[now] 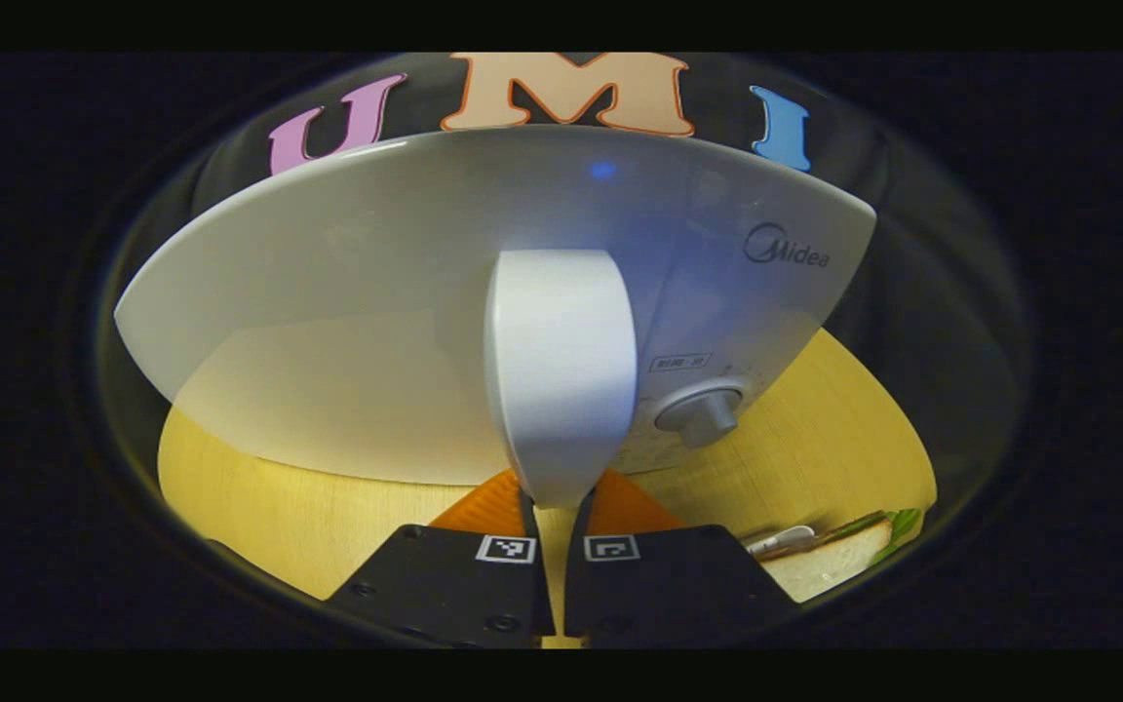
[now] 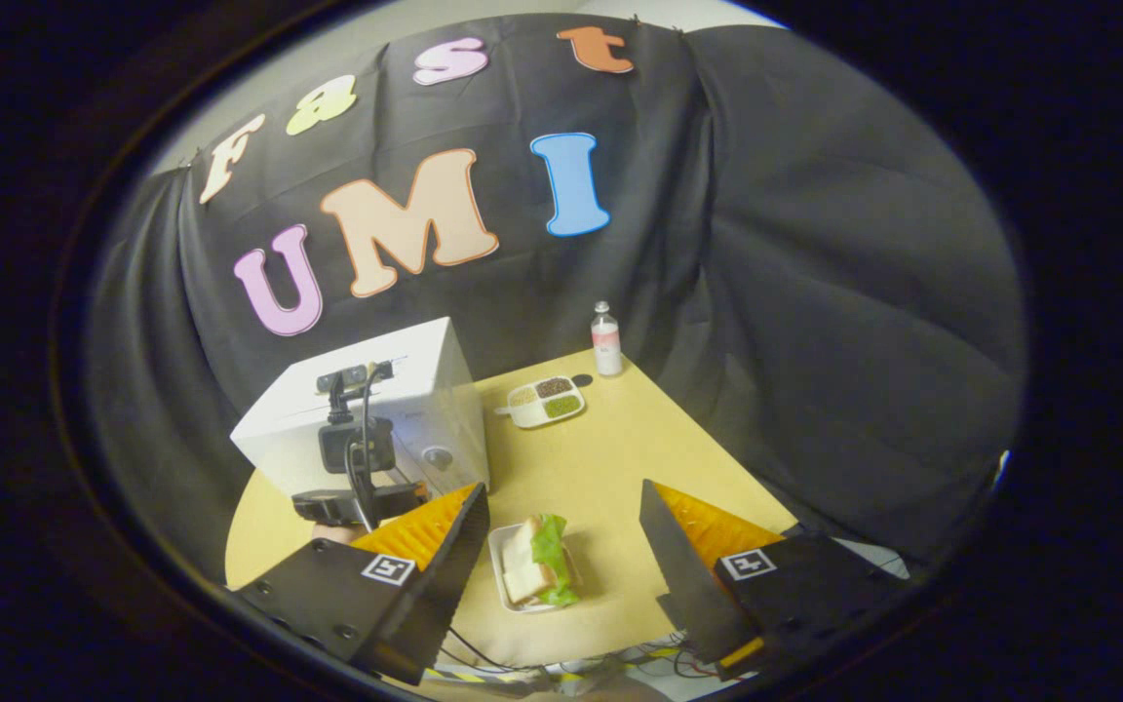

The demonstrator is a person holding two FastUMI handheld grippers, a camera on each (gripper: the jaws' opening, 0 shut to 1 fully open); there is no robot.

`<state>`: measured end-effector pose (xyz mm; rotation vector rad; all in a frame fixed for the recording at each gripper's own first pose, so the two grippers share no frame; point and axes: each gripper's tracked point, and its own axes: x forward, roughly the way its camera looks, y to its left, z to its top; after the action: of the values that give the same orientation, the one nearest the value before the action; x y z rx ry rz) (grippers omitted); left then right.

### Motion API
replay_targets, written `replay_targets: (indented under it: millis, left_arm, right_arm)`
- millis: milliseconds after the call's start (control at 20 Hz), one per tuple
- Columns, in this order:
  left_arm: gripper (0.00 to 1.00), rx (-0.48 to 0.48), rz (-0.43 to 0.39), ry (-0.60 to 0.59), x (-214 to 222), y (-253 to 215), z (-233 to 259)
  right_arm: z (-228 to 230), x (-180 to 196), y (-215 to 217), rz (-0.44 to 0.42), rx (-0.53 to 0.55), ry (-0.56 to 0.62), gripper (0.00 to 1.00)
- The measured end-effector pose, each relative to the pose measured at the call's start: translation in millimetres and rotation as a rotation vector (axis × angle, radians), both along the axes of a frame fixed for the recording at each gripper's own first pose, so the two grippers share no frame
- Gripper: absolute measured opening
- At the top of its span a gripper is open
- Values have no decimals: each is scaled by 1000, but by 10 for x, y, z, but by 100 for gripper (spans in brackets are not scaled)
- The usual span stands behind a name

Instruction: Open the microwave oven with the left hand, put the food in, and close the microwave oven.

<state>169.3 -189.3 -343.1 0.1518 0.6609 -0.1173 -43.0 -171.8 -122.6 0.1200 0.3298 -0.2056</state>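
Left claw (image 1: pixel 557 507): bottom centre of the left gripper view, fingers closed on the lower end of the microwave (image 1: pixel 376 292) door handle (image 1: pixel 561 370); knob (image 1: pixel 703 414) just right of it. Sandwich (image 1: pixel 839 556) at lower right on the table (image 1: pixel 815 439).

Right claw (image 2: pixel 561 536): spread wide, empty, above the sandwich (image 2: pixel 537 561) on its plate (image 2: pixel 503 575), lower centre. Right gripper view adds: left claw's body (image 2: pixel 352 458) at the microwave (image 2: pixel 376 409) front, divided dish (image 2: pixel 547 400), bottle (image 2: pixel 606 339) at upper centre.
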Motion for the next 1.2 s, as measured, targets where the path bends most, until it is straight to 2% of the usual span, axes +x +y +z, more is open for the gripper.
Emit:
replay_targets:
  millis: [150,300,550,600,650,700,750,850,900,1050,1200]
  left_arm:
    - [2,-33,46,-33,-4,12,11]
    - [2,-63,113,-64,-6,24,23]
    - [2,-80,154,-96,-18,32,27]
    - [2,-73,163,-81,-65,38,17]
    - [3,-73,184,-72,-219,71,-2]
    - [2,-67,175,-104,-331,113,19]
    - [2,-56,161,-125,-461,154,18]
    - [2,-50,133,-131,-728,243,8]
    - [7,-51,124,-131,-839,287,13]
    - [13,-15,103,-113,-1128,443,8]
    - [18,-44,127,-101,-1335,579,23]
  right_arm:
    - [-2,-80,-96,1,13,-6,88]
    - [-7,-180,-246,12,-5,-4,88]
    - [-71,-269,-422,34,-15,7,88]
    - [-67,-260,-434,38,-18,6,95]
    - [-73,-254,-433,43,-23,5,95]
    - [-71,-244,-434,45,-29,6,95]
    - [-74,-229,-425,50,-37,8,88]
    - [-115,-209,-364,76,-45,14,88]
    - [-126,-191,-308,97,-45,16,88]
    - [-220,-155,-149,163,-48,34,88]
    - [-287,-149,23,216,-48,40,89]
